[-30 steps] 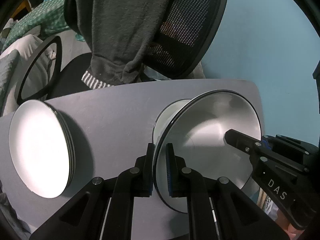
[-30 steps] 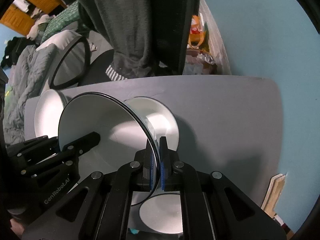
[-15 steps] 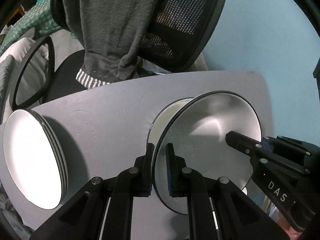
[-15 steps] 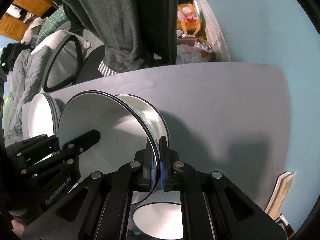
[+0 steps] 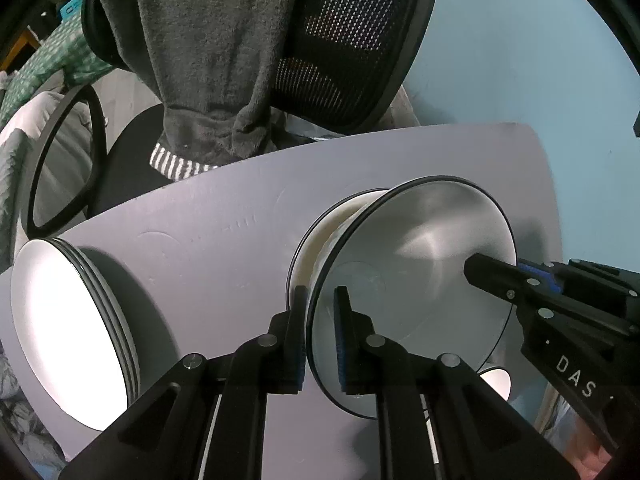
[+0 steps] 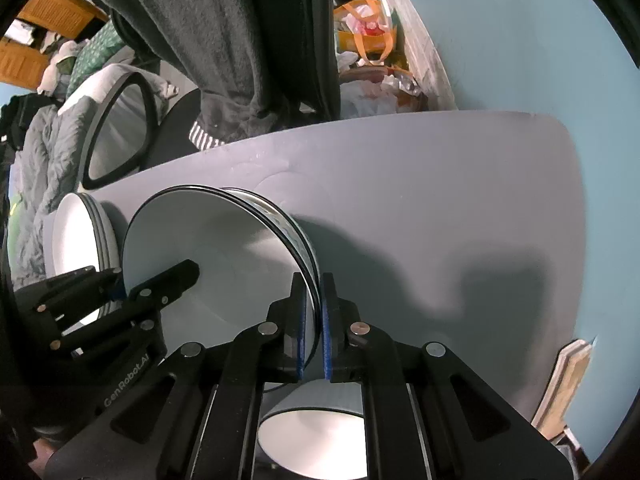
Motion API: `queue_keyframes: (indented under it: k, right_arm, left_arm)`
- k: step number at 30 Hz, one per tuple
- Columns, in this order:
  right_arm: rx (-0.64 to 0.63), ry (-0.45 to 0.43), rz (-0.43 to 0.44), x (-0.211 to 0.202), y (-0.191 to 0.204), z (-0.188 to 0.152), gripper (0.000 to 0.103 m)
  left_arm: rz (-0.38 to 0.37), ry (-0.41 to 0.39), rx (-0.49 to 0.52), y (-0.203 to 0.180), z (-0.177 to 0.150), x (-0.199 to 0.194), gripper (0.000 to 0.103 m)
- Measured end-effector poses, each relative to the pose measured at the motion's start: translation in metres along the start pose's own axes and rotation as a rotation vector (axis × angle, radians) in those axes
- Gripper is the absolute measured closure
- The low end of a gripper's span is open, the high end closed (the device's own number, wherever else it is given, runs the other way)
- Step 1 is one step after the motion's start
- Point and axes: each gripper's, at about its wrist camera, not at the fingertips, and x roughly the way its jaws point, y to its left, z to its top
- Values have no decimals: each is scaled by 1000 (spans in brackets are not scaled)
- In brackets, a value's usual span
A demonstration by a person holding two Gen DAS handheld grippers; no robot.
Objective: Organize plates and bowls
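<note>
counter: grey, with rounded corners, set against a light blue wall; it carries all the crockery, and its right half is bare.
office chair: mesh-backed, pushed up to the far edge with a dark grey garment draped over it; both sit beyond the counter and do not block the work.
plate stack: white plates with dark rims, piled at the left of the counter, well apart from the bowls; plates seem to be gathered here by kind.
held bowl: white with a black rim, carried between both grippers right over a second bowl on the counter; I judge it is being nested into that one.
left gripper: fingers narrow, pinching the near-left rim of the held bowl, 1 pad inside and 1 outside.
right gripper: closed tight on the opposite rim, so the bowl stays level from 2 sides.
small bowl: white, at the near edge below the right gripper; likely next to sort, and close enough to be knocked.
risk: rims clashing if the bowl comes down tilted.
</note>
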Motion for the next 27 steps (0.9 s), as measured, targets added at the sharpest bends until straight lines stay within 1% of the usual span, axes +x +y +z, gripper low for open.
queue_keyframes:
  k: [3, 5, 11, 12, 13, 15, 17, 19, 23, 24, 25, 27]
  right_arm:
    - [-11, -5, -12, -2, 2, 0, 96]
    - [-14, -6, -17, -2, 2, 0, 95]
    - [-14, -9, -14, -2, 1, -1, 92]
    - [-12, -10, -12, -2, 1, -1, 92]
    - [-10, -13, -10, -2, 1, -2, 92]
    - [-1, -17, -1, -3, -1, -3, 92]
    - [10, -23, 14, -3, -2, -4, 92]
    - [9, -27, 5, -3, -1, -6, 92]
    - [8, -42, -4, -5, 0, -8, 92]
    - [6, -48, -12, -7, 1, -9, 91]
    - [4, -54, -21, -8, 2, -10, 89]
    - [-1, -73, -39, -15, 3, -11, 76]
  left_arm:
    - [8, 8, 11, -1, 1, 0, 90]
    - [15, 20, 24, -4, 3, 1, 86]
    - [59, 27, 90, -19, 4, -3, 68]
    - [63, 25, 98, -21, 4, -4, 63]
    - [68, 23, 104, -23, 3, -6, 60]
    - [114, 15, 114, -25, 2, -8, 54]
    - [123, 2, 128, -24, 1, -11, 54]
    - [105, 11, 129, -22, 1, -10, 53]
    - [103, 12, 125, -18, 0, -10, 53]
    - [97, 8, 121, -17, -2, -12, 52]
    - [91, 2, 118, -17, -3, -14, 49]
    - [87, -13, 116, -17, -6, -20, 44]
